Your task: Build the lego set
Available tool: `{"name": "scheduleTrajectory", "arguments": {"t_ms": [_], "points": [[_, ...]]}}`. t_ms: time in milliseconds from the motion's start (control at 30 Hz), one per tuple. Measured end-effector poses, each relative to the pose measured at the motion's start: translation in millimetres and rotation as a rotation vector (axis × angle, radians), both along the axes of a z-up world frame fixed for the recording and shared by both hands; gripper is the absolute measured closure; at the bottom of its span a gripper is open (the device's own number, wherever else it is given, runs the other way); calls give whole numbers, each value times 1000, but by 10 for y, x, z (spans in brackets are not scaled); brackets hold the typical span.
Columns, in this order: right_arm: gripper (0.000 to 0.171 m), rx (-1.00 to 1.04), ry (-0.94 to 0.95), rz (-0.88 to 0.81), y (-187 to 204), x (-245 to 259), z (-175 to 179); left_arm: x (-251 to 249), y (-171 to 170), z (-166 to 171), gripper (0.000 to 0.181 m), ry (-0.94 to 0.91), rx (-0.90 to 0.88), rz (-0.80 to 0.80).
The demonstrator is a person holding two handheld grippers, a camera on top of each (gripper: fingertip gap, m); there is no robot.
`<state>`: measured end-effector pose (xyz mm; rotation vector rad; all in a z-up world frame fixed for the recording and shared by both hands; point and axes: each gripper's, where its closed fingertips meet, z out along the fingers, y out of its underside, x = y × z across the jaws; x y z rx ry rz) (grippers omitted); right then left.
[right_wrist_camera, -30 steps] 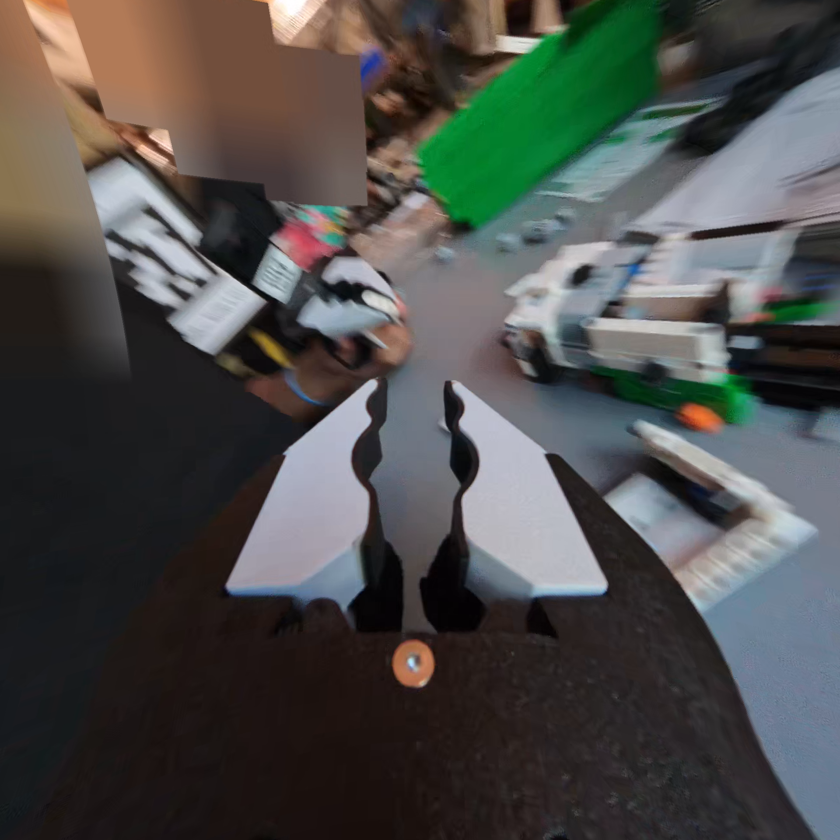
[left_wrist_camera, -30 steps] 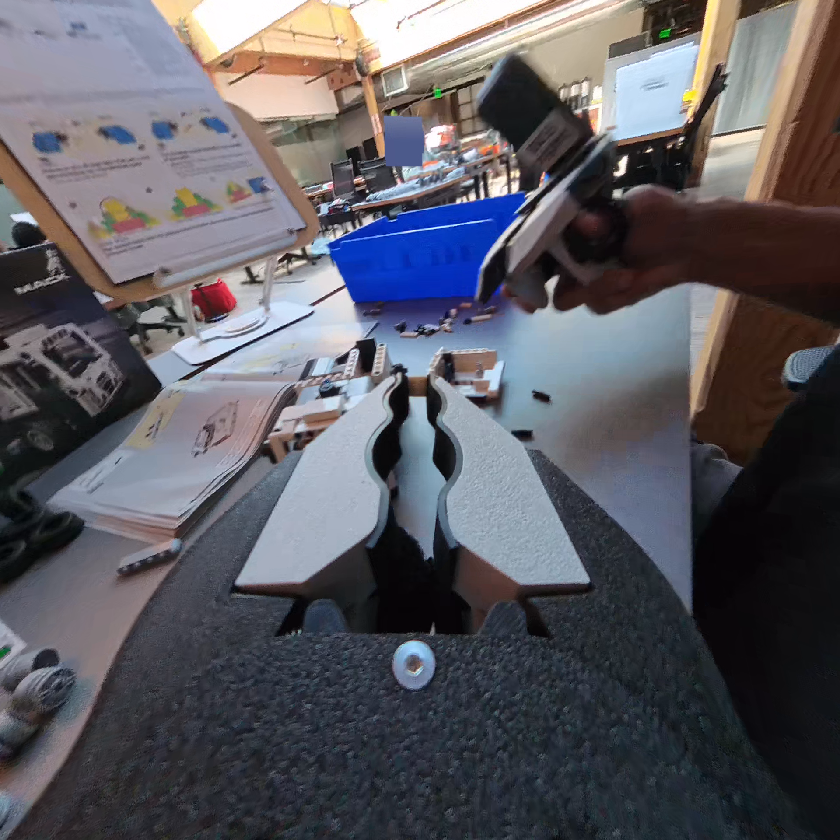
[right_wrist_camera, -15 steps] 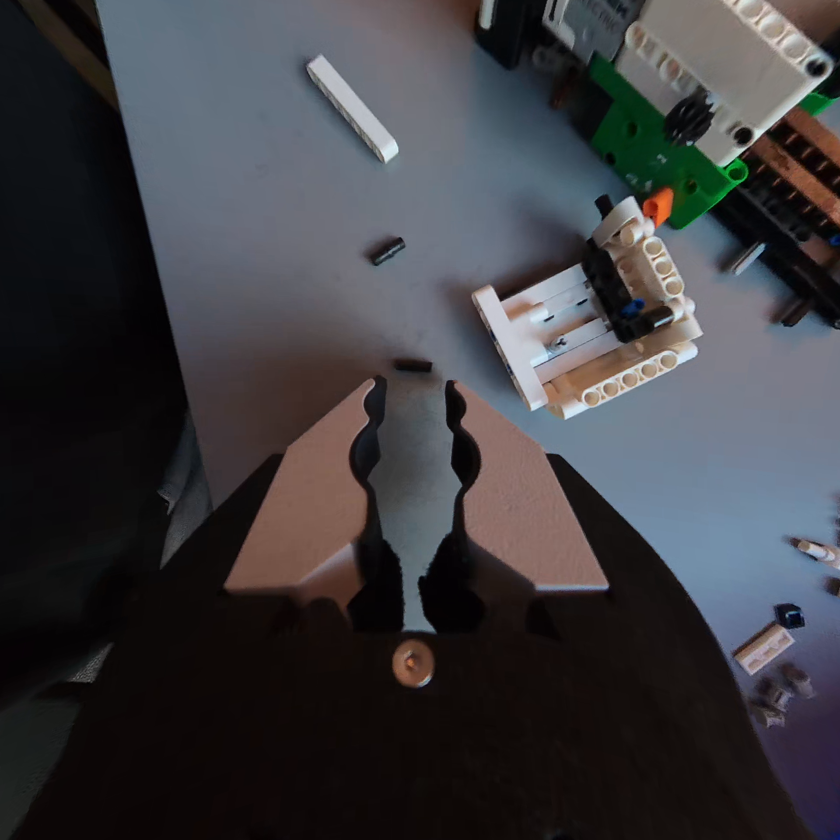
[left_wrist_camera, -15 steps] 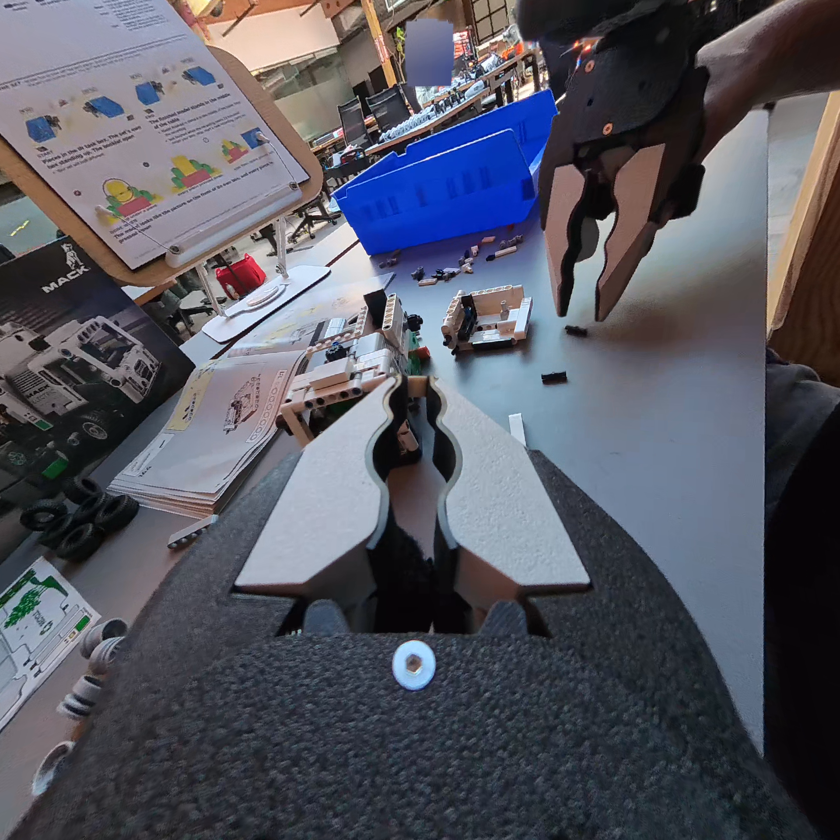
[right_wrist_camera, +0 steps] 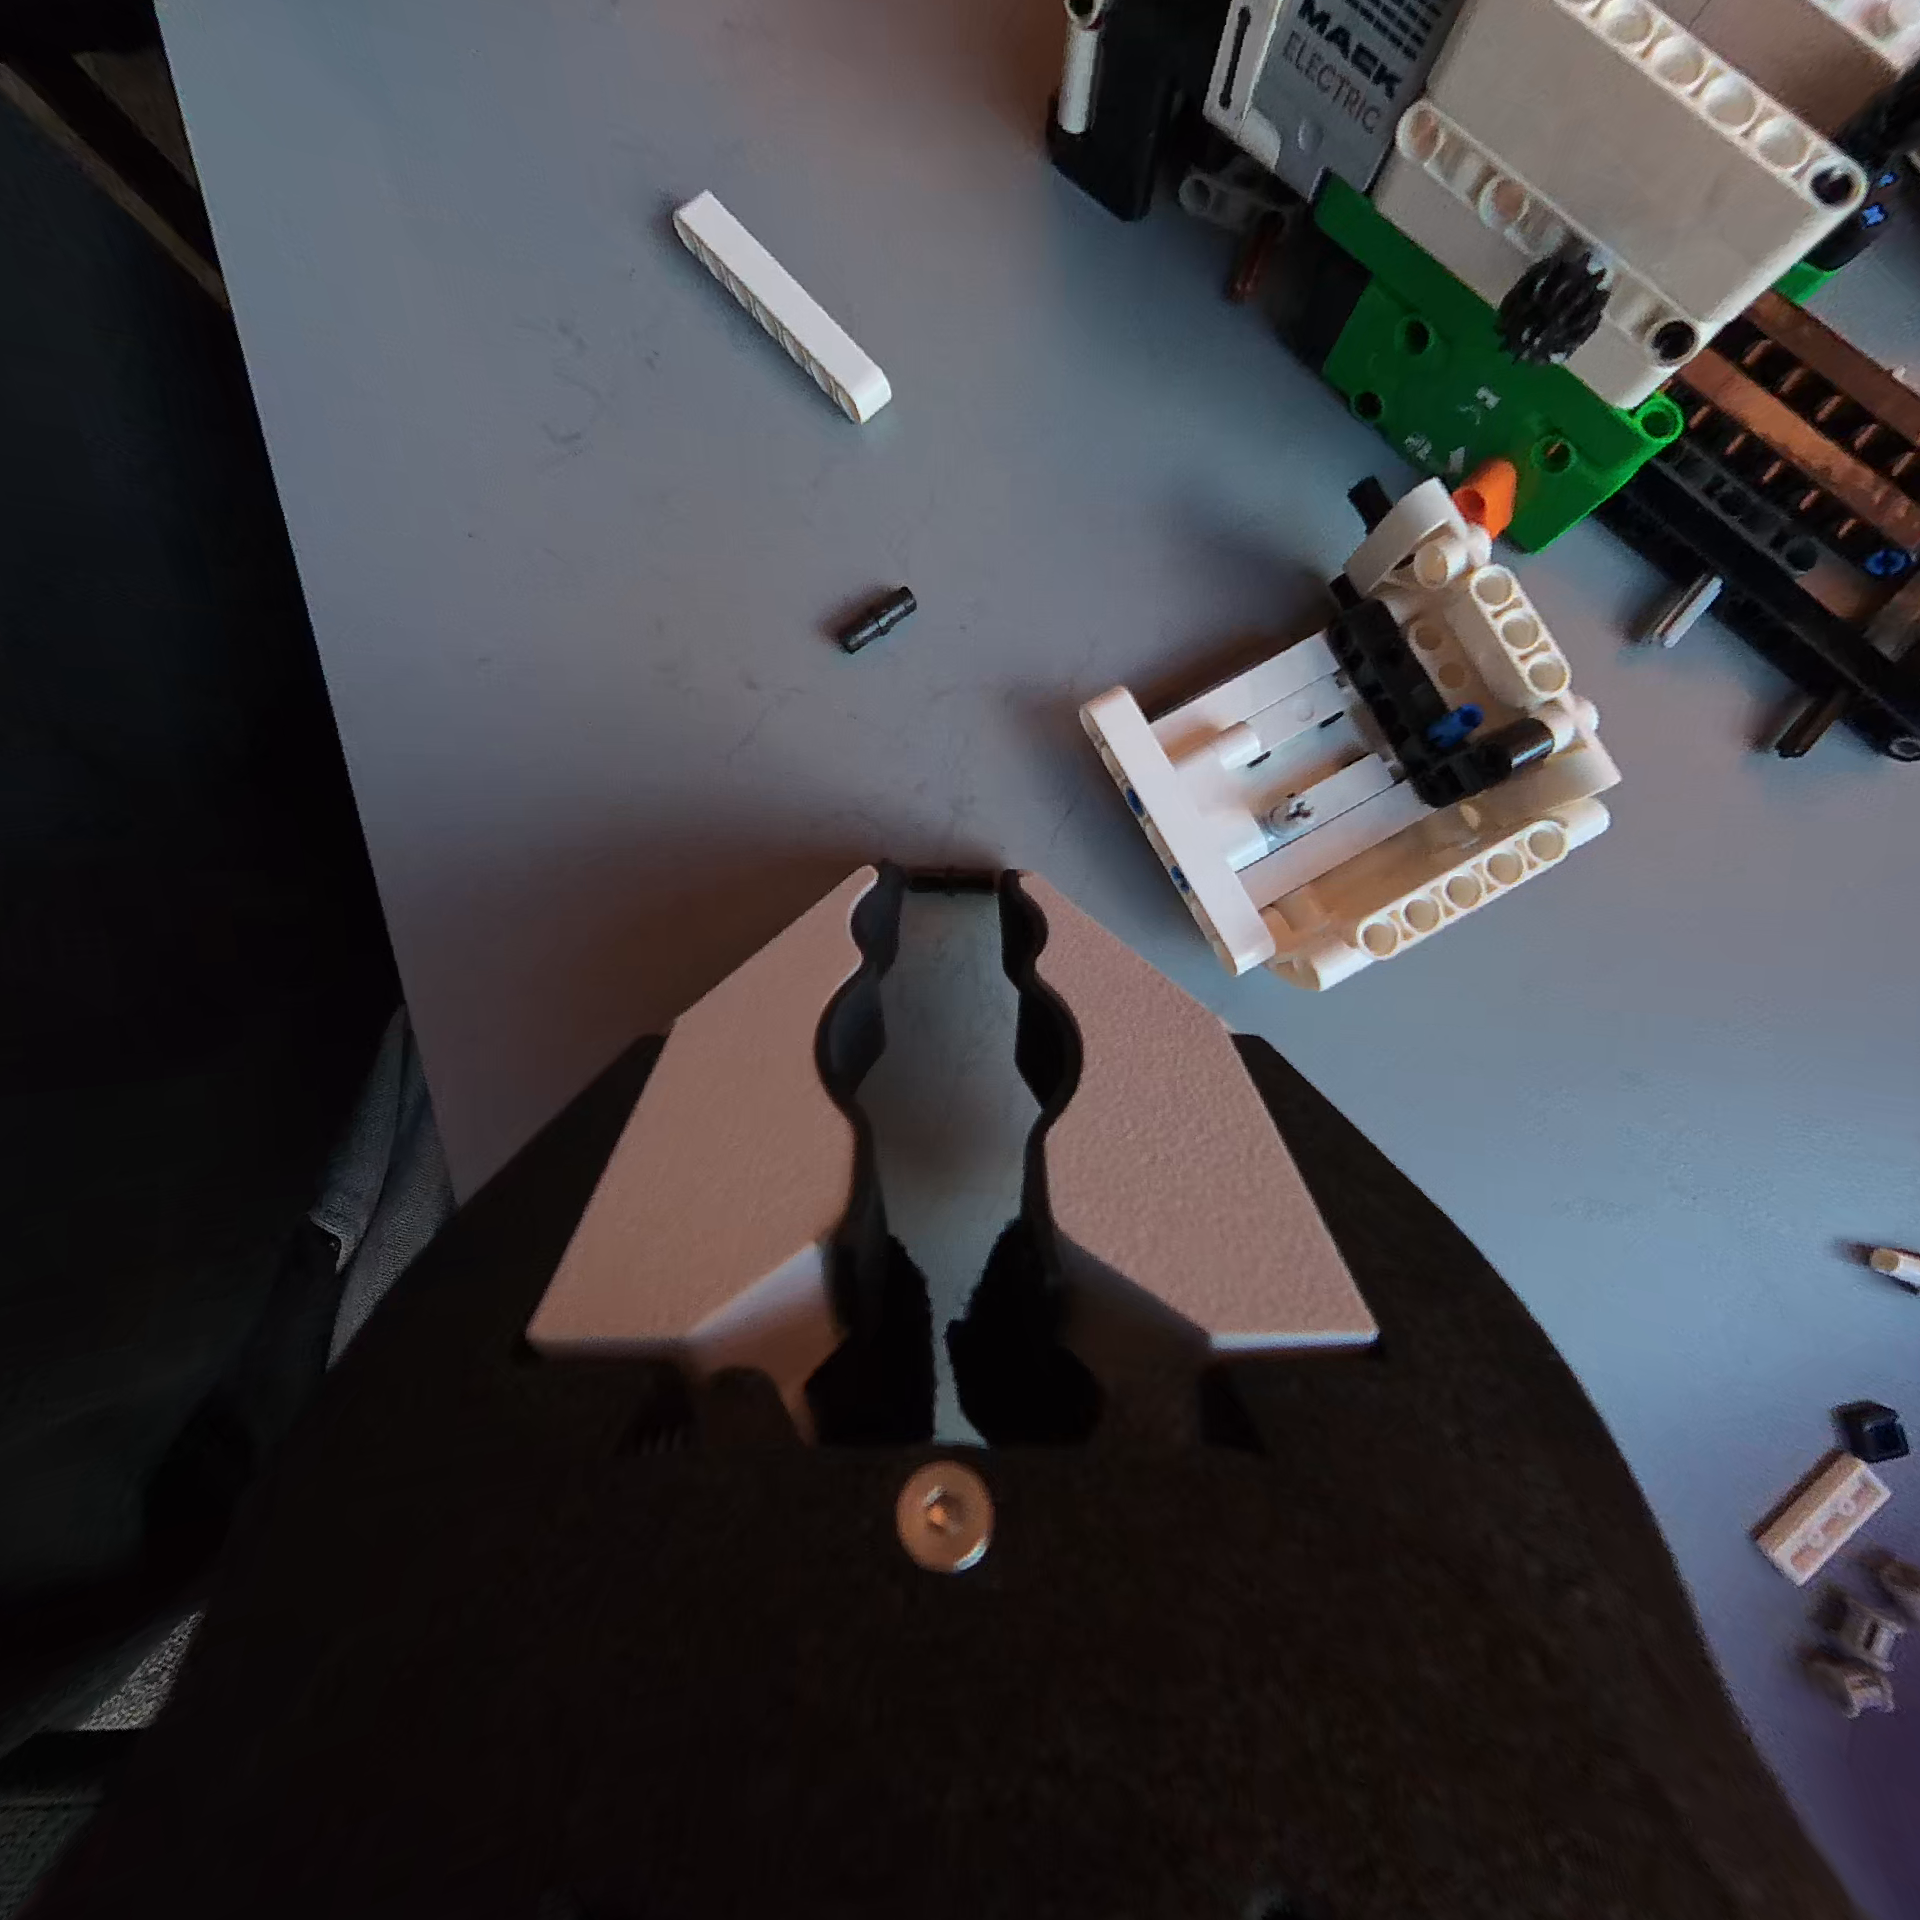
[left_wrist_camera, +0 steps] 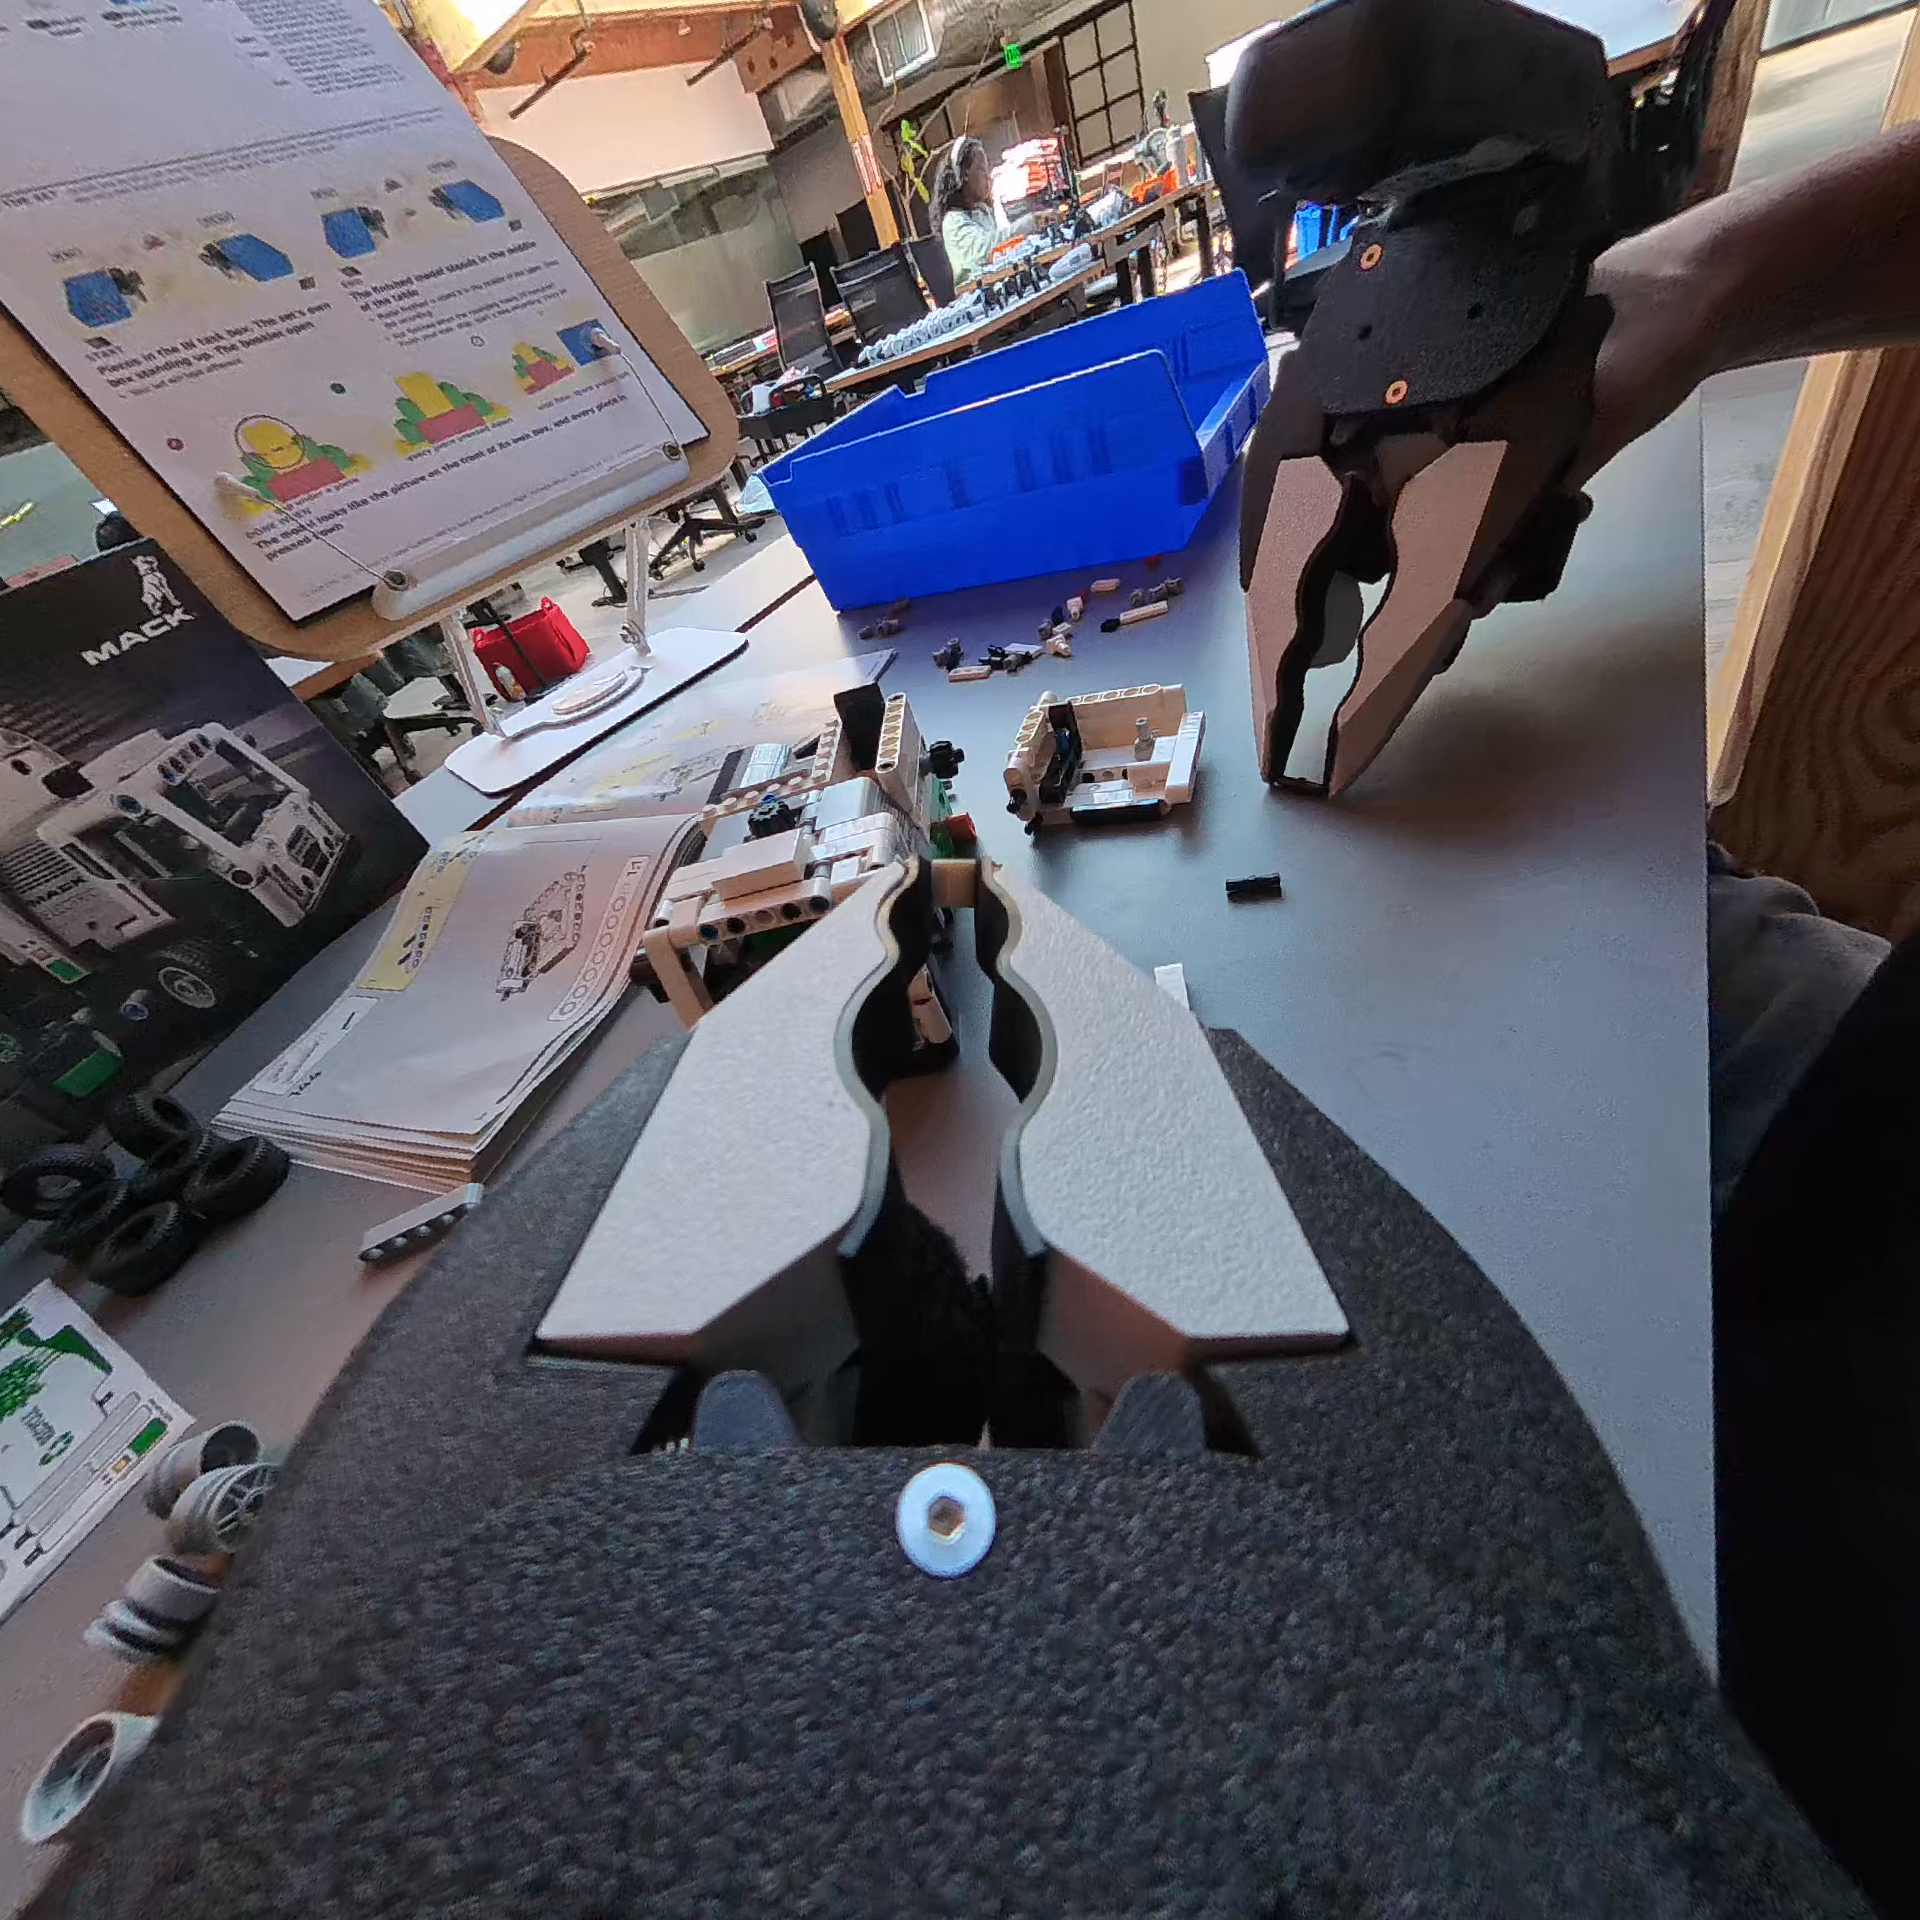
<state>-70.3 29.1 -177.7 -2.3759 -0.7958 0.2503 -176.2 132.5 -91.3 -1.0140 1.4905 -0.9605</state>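
Observation:
My right gripper (right_wrist_camera: 945, 881) stands tips-down on the grey table (right_wrist_camera: 520, 520). A small black pin (right_wrist_camera: 948, 879) sits between its tips and touches both. It also shows in the left wrist view (left_wrist_camera: 1301, 774), held by a hand. A second black pin (right_wrist_camera: 876, 619) lies to its left. A small white sub-assembly (right_wrist_camera: 1351, 810) lies just right of it. The half-built white and green truck (left_wrist_camera: 800, 862) lies beyond my left gripper (left_wrist_camera: 943, 883), which is open and empty and hovers just short of it.
A white beam (right_wrist_camera: 779, 307) lies near the table's front edge. A blue bin (left_wrist_camera: 1018, 468) stands at the back with loose small pieces (left_wrist_camera: 1039, 634) before it. An open booklet (left_wrist_camera: 488, 997), the set box (left_wrist_camera: 135, 810), black tyres (left_wrist_camera: 135, 1195) and an instruction stand (left_wrist_camera: 312, 312) fill the left side. Spacing between my two grippers at the tips: around 20 centimeters.
My right gripper swung down from the air to the table and came over the black pin, its jaws narrowing around it. My left gripper moved little.

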Motion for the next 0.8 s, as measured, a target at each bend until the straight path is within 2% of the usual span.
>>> {"name": "scheduleTrajectory", "arguments": {"t_ms": [100, 233, 433, 800], "points": [[149, 1, 30, -1, 17, -46, 40, 6, -12, -16, 175, 6, 18, 1], [153, 31, 200, -17, 205, -275, 208, 14, -10, -29, 175, 15, 17, 2], [155, -56, 197, -26, 378, -447, 136, 3, -8, -9, 175, 1, 18, 4], [162, -92, -87, -51, 332, -443, -7, -2, -20, -7, 175, 1, 16, -5]]}}
